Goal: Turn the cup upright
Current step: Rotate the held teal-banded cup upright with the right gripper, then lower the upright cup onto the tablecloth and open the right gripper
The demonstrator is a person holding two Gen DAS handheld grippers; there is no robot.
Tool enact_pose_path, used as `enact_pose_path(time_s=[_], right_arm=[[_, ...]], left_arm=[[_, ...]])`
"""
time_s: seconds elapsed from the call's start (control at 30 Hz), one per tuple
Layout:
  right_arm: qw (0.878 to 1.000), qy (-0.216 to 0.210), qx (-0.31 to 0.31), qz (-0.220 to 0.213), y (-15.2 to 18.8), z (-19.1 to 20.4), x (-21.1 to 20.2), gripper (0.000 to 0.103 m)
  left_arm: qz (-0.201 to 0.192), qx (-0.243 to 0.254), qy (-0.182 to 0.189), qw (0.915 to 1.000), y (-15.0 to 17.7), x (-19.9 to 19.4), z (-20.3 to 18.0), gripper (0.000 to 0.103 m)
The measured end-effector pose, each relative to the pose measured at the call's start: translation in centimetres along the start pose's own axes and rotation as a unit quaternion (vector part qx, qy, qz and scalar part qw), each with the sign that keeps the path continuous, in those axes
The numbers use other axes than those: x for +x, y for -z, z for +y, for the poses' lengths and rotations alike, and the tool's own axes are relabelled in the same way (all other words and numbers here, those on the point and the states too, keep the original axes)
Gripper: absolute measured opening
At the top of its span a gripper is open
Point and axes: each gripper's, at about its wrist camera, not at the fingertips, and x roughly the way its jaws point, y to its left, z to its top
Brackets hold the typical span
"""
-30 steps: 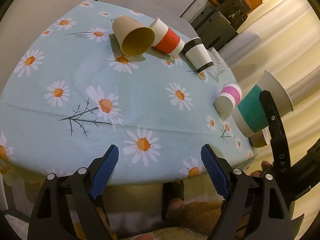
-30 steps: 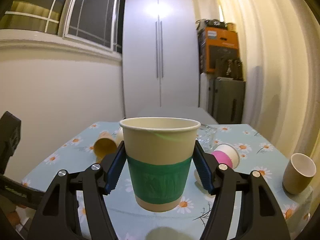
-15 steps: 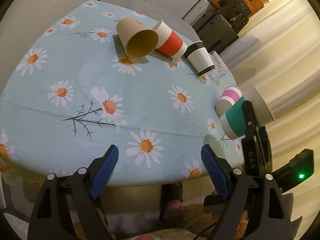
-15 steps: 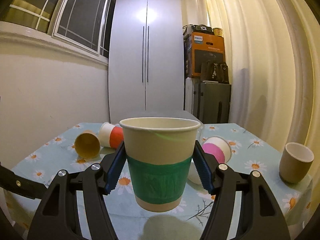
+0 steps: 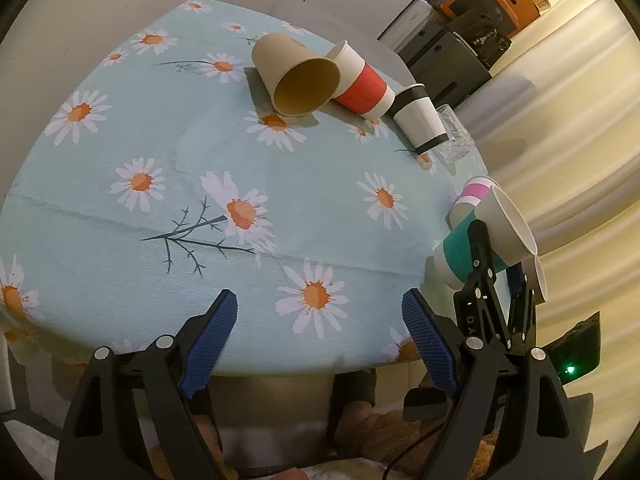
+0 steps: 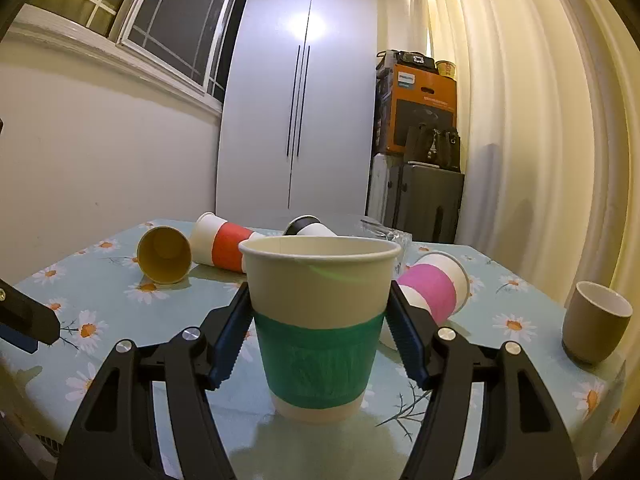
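My right gripper (image 6: 318,340) is shut on a paper cup with a green sleeve (image 6: 318,320), held upright with its base at or just above the tablecloth near the table's front right. The left wrist view shows this cup (image 5: 476,236) in the right gripper at the table's right edge. My left gripper (image 5: 320,332) is open and empty over the near table edge. On their sides lie a tan cup (image 5: 296,76), a red-sleeved cup (image 5: 362,86), a black-banded cup (image 5: 420,118) and a pink-sleeved cup (image 6: 434,286).
A brown ceramic cup (image 6: 594,326) stands upright at the table's right edge. A clear glass (image 5: 454,136) sits behind the black-banded cup. The daisy tablecloth (image 5: 160,184) covers the table. A wardrobe, boxes and curtains stand behind.
The right gripper has carried the green-sleeved cup down and in over the table, staying upright. The left gripper has barely moved.
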Motion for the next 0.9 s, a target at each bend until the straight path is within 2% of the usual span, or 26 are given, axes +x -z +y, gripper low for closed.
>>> enact_pose_path(time_s=[0.63,0.77,0.9], right_arm=[[1.0,-0.006,-0.009,0.017,1.4,0.7,-0.2,0.066],[1.0,-0.014,-0.011,0.016,1.6,0.9,-0.5,0.078],[1.0,-0.016,-0.014,0.017,1.4,1.1,-0.6,0.078]], left_arm=[[-0.006,0.005,-0.008,0.9999,-0.1,-0.3,0.1,0.082],[-0.007,0.007,-0.009,0.9999,-0.1,-0.4,0.1,0.082],[-0.01,0.007,-0.01,0.9999,-0.1,-0.5,0.0,0.082]])
